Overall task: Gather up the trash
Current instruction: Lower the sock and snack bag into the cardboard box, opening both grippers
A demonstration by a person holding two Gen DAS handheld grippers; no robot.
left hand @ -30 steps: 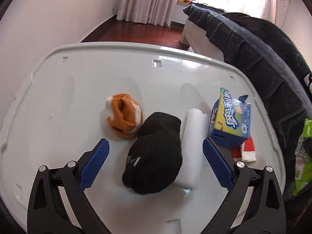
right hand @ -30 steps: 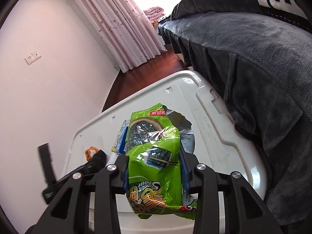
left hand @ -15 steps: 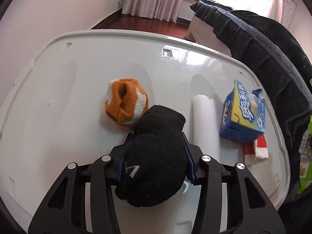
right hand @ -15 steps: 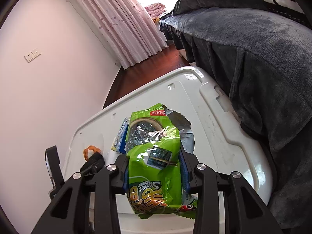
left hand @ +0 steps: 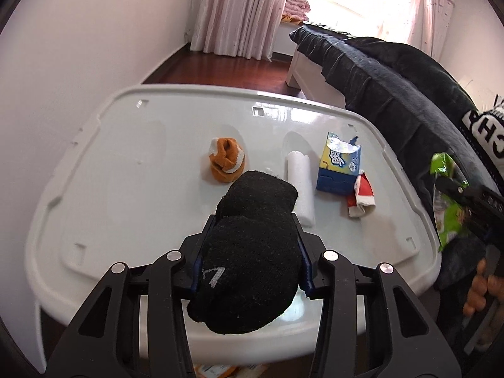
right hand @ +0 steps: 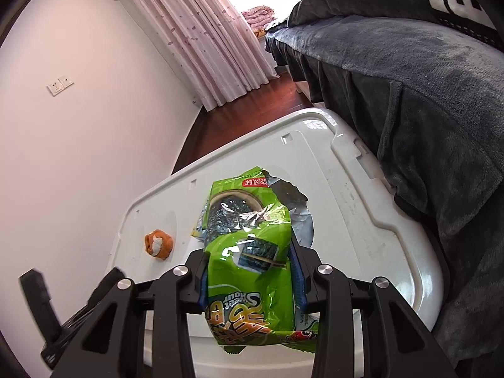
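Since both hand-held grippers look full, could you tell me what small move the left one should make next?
Probably lift the black sock clear of the white lid. The left hand-held gripper is closed on it, its far end hangs low near the white roll, and the right hand-held gripper already holds the green snack bag.

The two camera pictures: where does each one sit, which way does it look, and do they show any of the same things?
Left wrist view: sits on the left gripper, looking forward and down over the white lid; its fingers clamp a black sock; a hand shows at right.
Right wrist view: sits on the right gripper, looking down over the same lid toward the bed; its fingers clamp a green snack bag.
Shared: lid, orange sock, snack bag, bed, curtains.
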